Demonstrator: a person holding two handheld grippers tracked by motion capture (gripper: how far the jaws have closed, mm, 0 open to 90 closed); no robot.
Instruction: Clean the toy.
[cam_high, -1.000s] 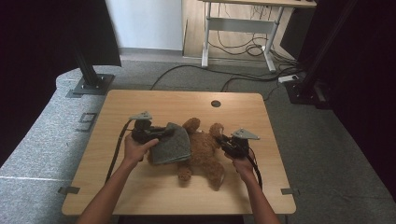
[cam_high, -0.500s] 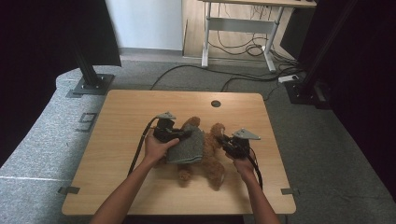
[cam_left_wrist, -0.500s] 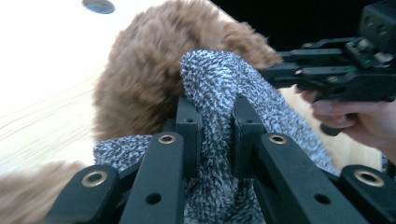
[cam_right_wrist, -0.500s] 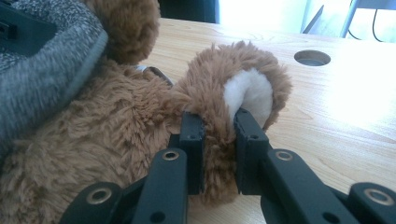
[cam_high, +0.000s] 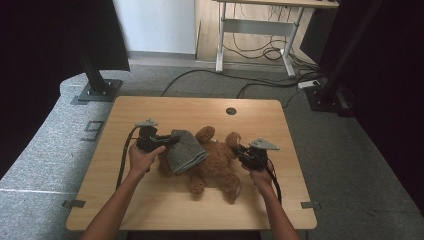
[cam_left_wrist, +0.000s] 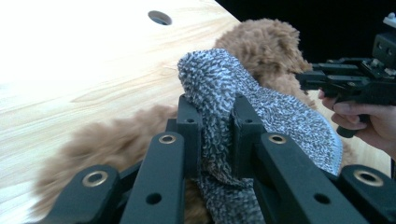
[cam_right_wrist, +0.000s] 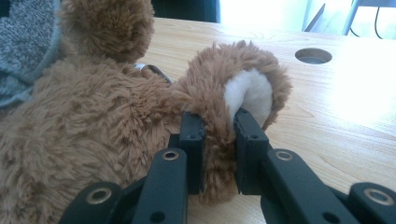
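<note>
So the left claw (cam_high: 159, 141) is clamped on the grey knit cloth (cam_high: 186, 150), which now lies draped over the teddy's (cam_high: 216, 162) left side, around the middle of the worktop (cam_high: 150, 107). Half a second back that hand had carried the cloth further in over the bear; now it's slid back toward the left edge, cloth going with it. In the left gripper view the fabric (cam_left_wrist: 261, 107) is bunched tight between the jaws. Looks to me like it's tugging the thing on or straightening it, not done yet. Right claw (cam_high: 241, 151) hasn't budged, clenched on the bear's paw (cam_right_wrist: 233, 100) and basically anchoring it.
</note>
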